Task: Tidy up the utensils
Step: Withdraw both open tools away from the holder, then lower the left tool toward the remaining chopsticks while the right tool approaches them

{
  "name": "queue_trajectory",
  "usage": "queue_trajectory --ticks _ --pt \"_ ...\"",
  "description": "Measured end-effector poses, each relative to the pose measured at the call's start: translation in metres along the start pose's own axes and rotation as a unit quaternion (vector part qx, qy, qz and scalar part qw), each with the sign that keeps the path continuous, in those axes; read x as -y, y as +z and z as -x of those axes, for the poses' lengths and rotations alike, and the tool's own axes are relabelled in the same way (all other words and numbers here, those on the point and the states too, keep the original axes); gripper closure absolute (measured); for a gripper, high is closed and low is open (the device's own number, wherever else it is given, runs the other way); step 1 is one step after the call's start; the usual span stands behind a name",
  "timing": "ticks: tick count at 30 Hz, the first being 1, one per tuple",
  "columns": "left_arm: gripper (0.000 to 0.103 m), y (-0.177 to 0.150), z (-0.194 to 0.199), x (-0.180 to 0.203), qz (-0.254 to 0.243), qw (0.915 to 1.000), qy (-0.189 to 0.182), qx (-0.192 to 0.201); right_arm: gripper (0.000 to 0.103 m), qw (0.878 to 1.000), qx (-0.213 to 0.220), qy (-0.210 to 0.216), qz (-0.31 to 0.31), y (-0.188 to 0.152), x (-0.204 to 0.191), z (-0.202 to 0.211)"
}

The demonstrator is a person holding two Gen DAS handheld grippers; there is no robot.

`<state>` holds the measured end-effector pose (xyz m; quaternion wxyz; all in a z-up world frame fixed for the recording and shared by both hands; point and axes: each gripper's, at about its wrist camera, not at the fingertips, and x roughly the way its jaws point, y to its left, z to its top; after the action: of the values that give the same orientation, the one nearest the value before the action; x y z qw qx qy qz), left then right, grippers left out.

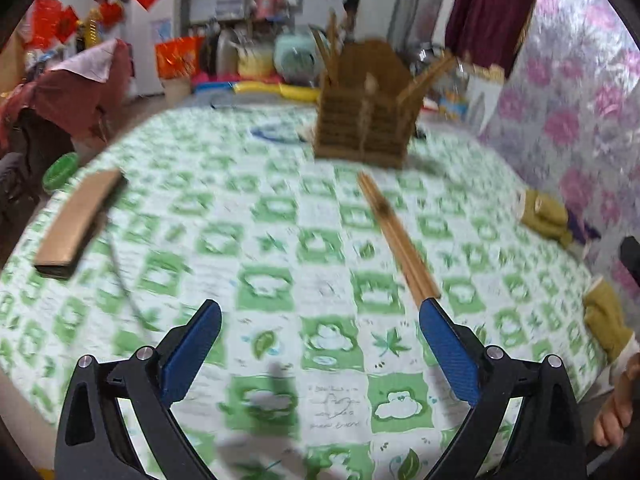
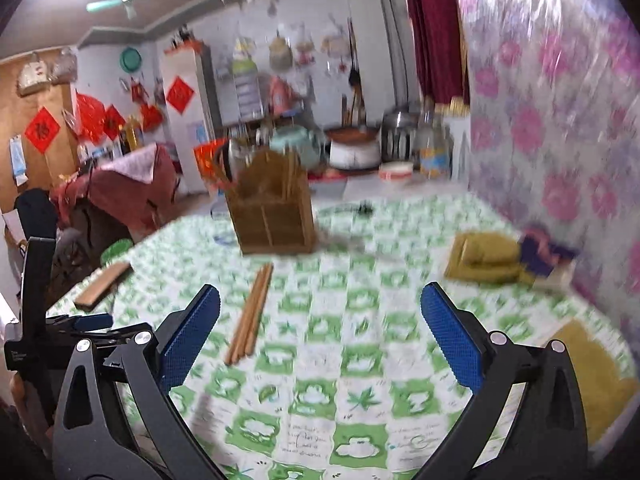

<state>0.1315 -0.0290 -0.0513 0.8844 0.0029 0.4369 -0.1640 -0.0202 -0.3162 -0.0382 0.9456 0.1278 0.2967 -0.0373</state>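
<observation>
A: Our left gripper (image 1: 320,322) and right gripper (image 2: 320,308) both gape wide, grasping nothing.

B: We see the wooden chopsticks (image 2: 250,314) lying just before the slatted wooden utensil holder (image 2: 272,216); green-checked tablecloth (image 2: 360,360) beneath.

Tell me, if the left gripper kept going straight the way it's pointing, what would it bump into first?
Probably the wooden utensil holder, standing straight ahead across the green checked tablecloth. The left gripper is open and empty. The loose chopsticks lie just right of its line. Blur makes depth uncertain.

A green-checked tablecloth (image 2: 360,360) carries loose chopsticks (image 2: 250,316), a wooden utensil holder (image 2: 272,220), a flat brown box (image 2: 102,284) and folded olive cloths (image 2: 484,258).
</observation>
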Motion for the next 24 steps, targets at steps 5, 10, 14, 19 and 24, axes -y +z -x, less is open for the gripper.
queue_trajectory --ticks 5,10,14,19,24 --pt "0.006 -0.006 -0.029 0.024 -0.061 0.9977 0.004 -0.031 0.006 0.999 -0.039 -0.027 -0.016 -0.016 0.014 -0.040" --pt "0.006 -0.010 -0.045 0.058 -0.133 0.9900 0.006 -0.047 0.006 0.998 -0.045 -0.036 -0.039 -0.017 0.028 -0.055" --pt "0.006 -0.010 -0.062 0.078 -0.177 0.9817 0.034 -0.061 0.006 0.997 -0.042 -0.039 -0.042 -0.016 0.033 -0.058" --pt "0.006 -0.002 -0.074 0.079 -0.186 0.9789 0.035 -0.077 0.006 0.997 -0.049 -0.032 -0.044 -0.017 0.035 -0.064" --pt "0.005 0.009 -0.084 0.065 -0.189 0.9762 0.078 -0.073 0.006 0.997 -0.055 -0.022 -0.052 -0.018 0.039 -0.069"
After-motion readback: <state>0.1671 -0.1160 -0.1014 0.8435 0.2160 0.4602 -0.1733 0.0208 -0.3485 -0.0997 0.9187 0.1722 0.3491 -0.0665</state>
